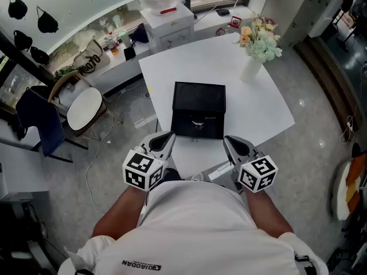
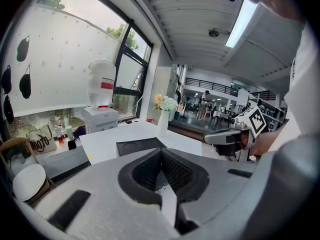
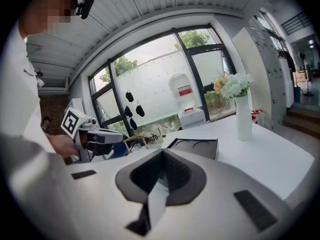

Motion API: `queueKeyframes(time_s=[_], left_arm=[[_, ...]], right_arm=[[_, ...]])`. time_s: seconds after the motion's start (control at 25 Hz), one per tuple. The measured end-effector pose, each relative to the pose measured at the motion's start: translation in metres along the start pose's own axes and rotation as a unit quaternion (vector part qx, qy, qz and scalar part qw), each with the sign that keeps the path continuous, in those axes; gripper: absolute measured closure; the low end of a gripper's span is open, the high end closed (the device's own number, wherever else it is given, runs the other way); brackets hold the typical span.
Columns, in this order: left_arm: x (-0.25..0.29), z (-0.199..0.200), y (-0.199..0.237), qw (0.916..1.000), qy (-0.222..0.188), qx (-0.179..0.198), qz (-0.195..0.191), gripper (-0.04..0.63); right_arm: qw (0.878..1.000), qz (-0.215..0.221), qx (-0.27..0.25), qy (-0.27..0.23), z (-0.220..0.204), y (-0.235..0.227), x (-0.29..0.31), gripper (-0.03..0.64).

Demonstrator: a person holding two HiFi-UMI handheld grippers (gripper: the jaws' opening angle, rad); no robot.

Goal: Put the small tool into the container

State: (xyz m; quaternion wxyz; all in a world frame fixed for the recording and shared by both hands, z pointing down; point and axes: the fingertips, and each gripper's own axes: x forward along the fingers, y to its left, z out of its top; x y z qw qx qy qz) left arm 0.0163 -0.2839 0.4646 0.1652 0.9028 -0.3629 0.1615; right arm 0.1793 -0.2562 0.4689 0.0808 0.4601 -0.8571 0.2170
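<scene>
The black box-shaped container (image 1: pixel 198 110) stands closed in the middle of the white table (image 1: pixel 264 105). It also shows as a dark slab just past the jaws: container (image 2: pixel 136 145), container (image 3: pixel 196 146). A slim pale object (image 1: pixel 219 171), possibly the small tool, lies at the table's near edge. My left gripper (image 1: pixel 163 142) and right gripper (image 1: pixel 237 146) hover side by side in front of the box. Both have their jaws together with nothing between them. Each gripper view shows the other one: right gripper (image 2: pixel 234 135), left gripper (image 3: pixel 96 134).
A white vase of flowers (image 1: pixel 253 61) stands at the table's far right corner. A water dispenser (image 1: pixel 166 13) and a cluttered counter (image 1: pixel 109 50) lie beyond. A round white stool (image 1: pixel 85 109) and a blue chair (image 1: pixel 39 125) stand left of the table.
</scene>
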Motion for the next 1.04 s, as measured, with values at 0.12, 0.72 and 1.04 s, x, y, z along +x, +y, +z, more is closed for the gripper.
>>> queueKeyframes(time_s=[0.12,0.72,1.04], left_arm=[[0.001,-0.001,0.0,1.0,0.002,-0.001,0.0,0.586],[0.0,-0.004,0.002,1.0,0.003,-0.006,-0.001,0.588],[0.0,-0.006,0.003,1.0,0.004,-0.003,-0.003,0.586]], right_arm=[[1.0,0.004,-0.003,0.006,-0.002,0.001,0.003,0.612],[1.0,0.008,-0.001,0.009,-0.005,0.007,0.006,0.612],[1.0,0.011,0.004,0.011,-0.007,0.009,0.011,0.612]])
